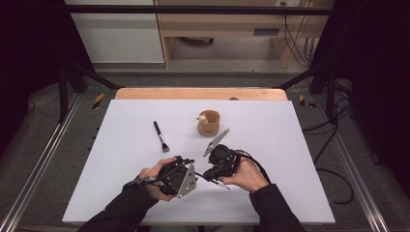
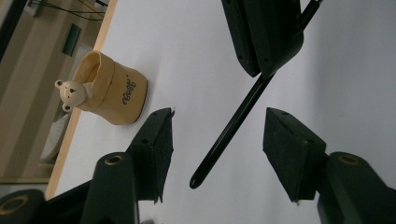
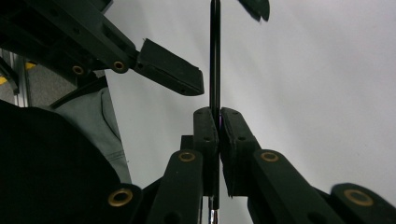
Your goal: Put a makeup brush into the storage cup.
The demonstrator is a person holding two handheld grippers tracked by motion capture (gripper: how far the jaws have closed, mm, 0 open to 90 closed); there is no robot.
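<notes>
Low in the frame's centre, the right gripper (image 3: 218, 135) clamps a thin black stick (image 2: 229, 133) by its handle, its free end offered between the left gripper's (image 2: 217, 149) wide jaws — apparently a handover. A beige cup (image 1: 208, 123) stands above.

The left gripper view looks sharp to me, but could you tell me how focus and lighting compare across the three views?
High view: even light, dark edges. Left gripper view: bear cup sharp, thin black brush handle crisp. Right gripper view: near jaws soft, sleeve underexposed.
</notes>
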